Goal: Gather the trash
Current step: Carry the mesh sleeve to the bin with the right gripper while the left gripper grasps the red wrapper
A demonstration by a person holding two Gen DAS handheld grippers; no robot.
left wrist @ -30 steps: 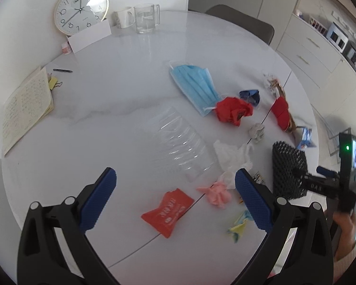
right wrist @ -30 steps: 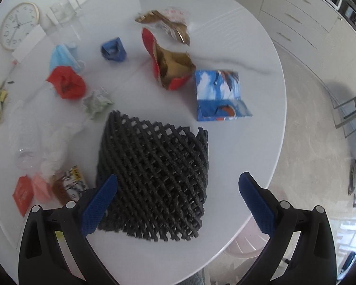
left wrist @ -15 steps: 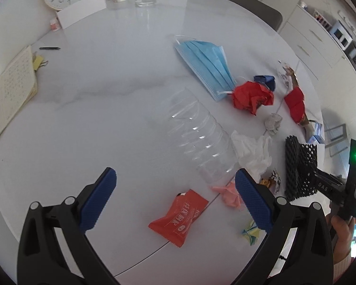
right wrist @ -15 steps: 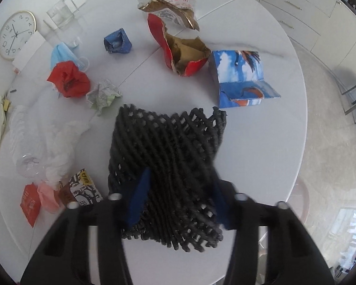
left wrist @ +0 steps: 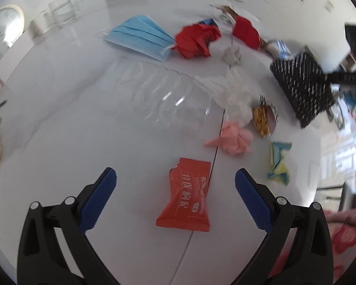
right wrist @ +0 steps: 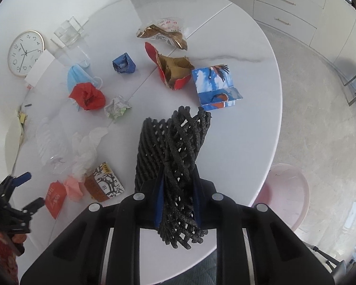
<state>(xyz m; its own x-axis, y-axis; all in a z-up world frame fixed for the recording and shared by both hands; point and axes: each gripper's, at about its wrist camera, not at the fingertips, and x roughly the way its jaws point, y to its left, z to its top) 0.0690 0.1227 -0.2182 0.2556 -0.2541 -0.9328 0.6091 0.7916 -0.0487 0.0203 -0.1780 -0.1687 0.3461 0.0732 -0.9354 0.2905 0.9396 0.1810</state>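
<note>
My right gripper point(right wrist: 176, 198) is shut on a black foam net point(right wrist: 175, 147), squeezed between its blue pads and lifted off the white round table point(right wrist: 244, 123). In the left wrist view that net point(left wrist: 303, 85) hangs at the far right. My left gripper point(left wrist: 175, 185) is open, its pads either side of a red wrapper point(left wrist: 187, 201) lying flat on the table. From the right wrist view the left gripper point(right wrist: 27, 191) shows at the left edge above the red wrapper point(right wrist: 55, 198). Other litter: pink paper point(left wrist: 235, 139), white tissue point(left wrist: 235, 99), clear plastic bottle point(left wrist: 168, 97), blue mask point(left wrist: 140, 36), red crumpled paper point(left wrist: 195, 39).
A blue carton point(right wrist: 216, 85), a torn red bag point(right wrist: 172, 71), a blue paper ball point(right wrist: 124, 64) and a crumpled wad point(right wrist: 117, 106) lie further out. A clock point(right wrist: 25, 52), glasses point(right wrist: 68, 33) and a notebook stand at the table's far side. A pink bin point(right wrist: 284, 190) sits on the floor by the table edge.
My right gripper closed on the black net and raised it, folding it narrow. My left gripper sank and rolled, bringing the red wrapper between its open pads.
</note>
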